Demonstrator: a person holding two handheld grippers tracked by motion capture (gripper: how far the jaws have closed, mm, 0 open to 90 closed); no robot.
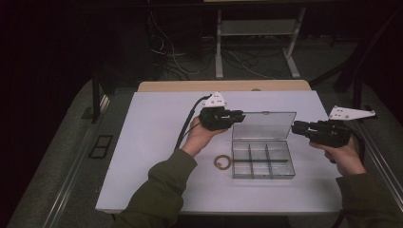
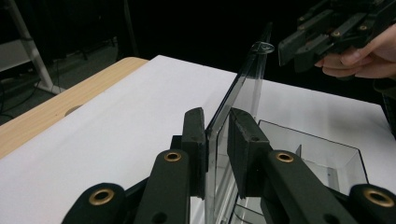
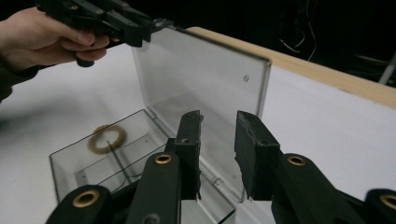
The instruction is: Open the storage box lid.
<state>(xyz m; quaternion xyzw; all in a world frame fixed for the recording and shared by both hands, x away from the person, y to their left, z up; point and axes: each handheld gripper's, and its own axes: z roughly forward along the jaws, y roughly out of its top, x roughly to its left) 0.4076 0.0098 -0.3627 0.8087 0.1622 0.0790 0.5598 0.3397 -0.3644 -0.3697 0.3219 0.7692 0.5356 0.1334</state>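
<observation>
- Clear plastic makes up the compartment box (image 1: 263, 159), which stands on the white table (image 1: 157, 142), right of the middle and between the two hands.
- Its lid (image 1: 263, 125) is already raised and stands nearly upright behind the open compartments, so I judge the opening step as done or almost done.
- The left gripper (image 1: 237, 116) is at the lid's left edge. In the left gripper view the edge of the lid (image 2: 233, 100) runs between the two jaws; the left jaw seems to lie against it, but the right one shows a small gap, so the jaws are apart and not really clamped.
- The right gripper (image 1: 297, 127) hovers just beside the right edge of the lid, with its jaws apart and nothing between them; the right gripper view shows the lid (image 3: 201, 84) beyond the gap.
- The compartments look empty as far as I can see.
- A small tan ring (image 1: 222, 163) lies on the table just left of the box, outside it and untouched.
- What is left, in my judgement, is to let the lid rest open, pick up the ring and place it in a compartment; closing the box may follow.
</observation>
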